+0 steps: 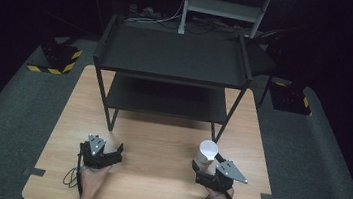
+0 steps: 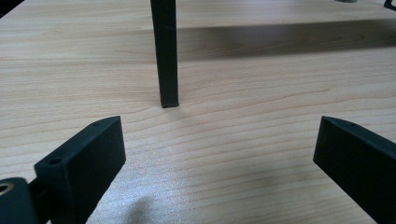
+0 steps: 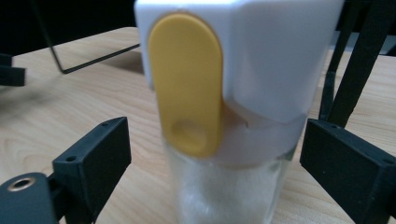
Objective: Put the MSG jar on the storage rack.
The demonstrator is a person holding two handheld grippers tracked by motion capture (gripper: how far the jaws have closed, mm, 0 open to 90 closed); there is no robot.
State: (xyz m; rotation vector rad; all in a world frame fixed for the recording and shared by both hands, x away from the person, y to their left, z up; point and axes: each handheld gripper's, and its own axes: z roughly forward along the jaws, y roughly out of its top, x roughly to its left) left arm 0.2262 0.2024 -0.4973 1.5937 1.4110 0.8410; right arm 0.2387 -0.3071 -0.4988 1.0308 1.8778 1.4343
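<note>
- A person works at a light wooden table (image 1: 159,148), a black two-jaw gripper in each hand, forearms entering from the near edge in the high view.
- The right gripper (image 1: 205,167) sits near the table's front right, its grey three-cornered plate (image 1: 232,170) on top, with a shaker jar (image 1: 207,152) standing upright between its jaws.
- In the right gripper view, the shaker jar (image 3: 233,116) stands close before the camera: a clear glass body holding something pale, a white cap (image 3: 261,51) above it, and a yellow flip tab (image 3: 187,84) running down the cap's front.
- The right gripper's (image 3: 215,172) jaws stand apart on either side of the glass; a gap of table shows between each pad and the jar, so they flank it without pressing on it.
- The left gripper (image 1: 119,152) rests low near the front left of the table, well apart from the jar, pointing toward the rack.
- In the left gripper view, the left gripper's (image 2: 219,158) jaws are spread wide with bare wood between them, and one black rack leg (image 2: 167,56) stands on the table straight ahead.
- A black two-shelf metal rack (image 1: 174,54) stands across the far half of the table, both shelves bare; the jar stands just in front of its right front leg (image 1: 213,132).
</note>
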